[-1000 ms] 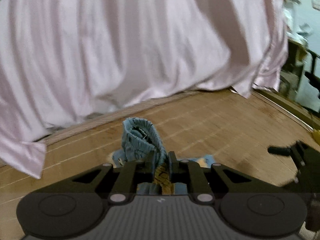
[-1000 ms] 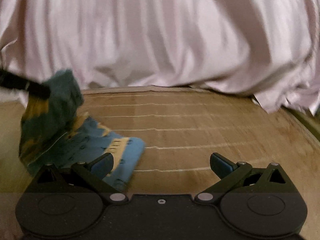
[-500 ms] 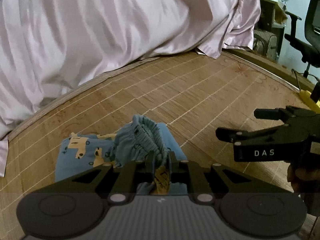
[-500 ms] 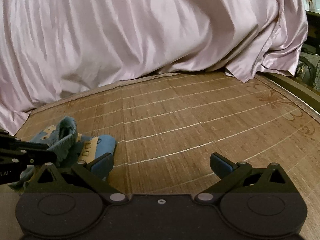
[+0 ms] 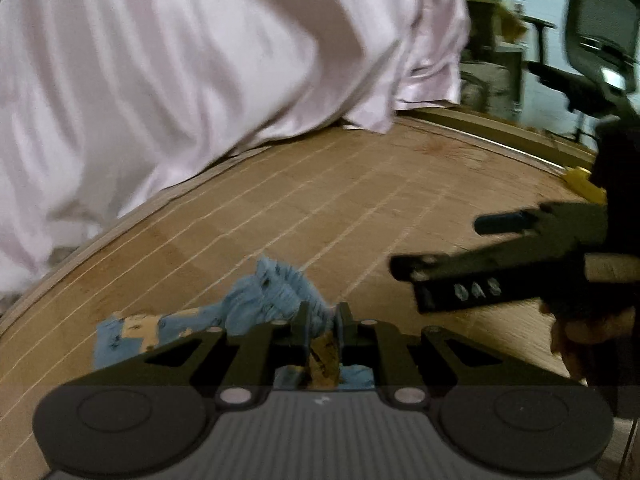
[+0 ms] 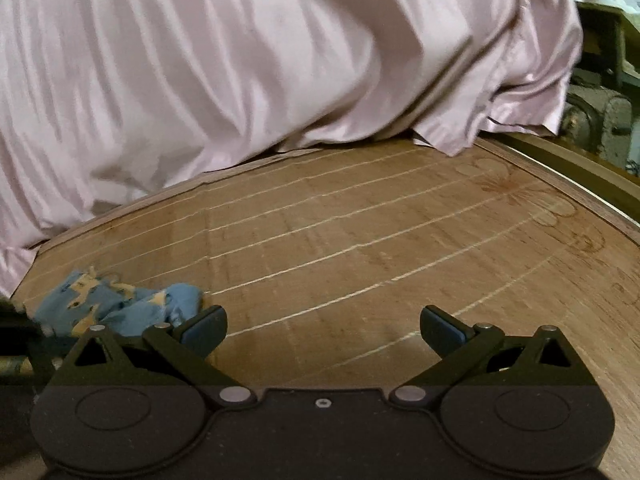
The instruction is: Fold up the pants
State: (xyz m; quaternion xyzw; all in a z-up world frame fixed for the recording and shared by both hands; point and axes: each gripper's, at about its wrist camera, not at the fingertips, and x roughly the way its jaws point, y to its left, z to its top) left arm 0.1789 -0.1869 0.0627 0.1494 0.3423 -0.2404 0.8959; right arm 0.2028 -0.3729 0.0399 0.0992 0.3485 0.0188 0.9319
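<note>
Pants [image 5: 276, 292]: small, light blue with yellow-tan printed figures, bunched in a low heap on the bamboo mat [image 5: 320, 208]. The gathered waistband rises in a ruffled crest just ahead of the left claw [image 5: 323, 320]; one flat portion spreads left over the mat.

Left claw: jaws drawn narrow, pinching a fold of the blue and tan fabric between them.

Right claw [image 6: 322, 326]: jaws spread wide, holding nothing, low over bare mat. Seen from the left wrist view it sits at the right [image 5: 460, 248], apart from the pants, with a hand [image 5: 588, 332] gripping its body. From the right wrist view the pants [image 6: 116, 304] lie just beside its left finger [image 6: 202, 326].

Pink satin sheet [image 6: 260, 60]: draped in folds along the mat's far edge.

Office chair [image 5: 600, 40]: dark, beyond the mat at upper right.
</note>
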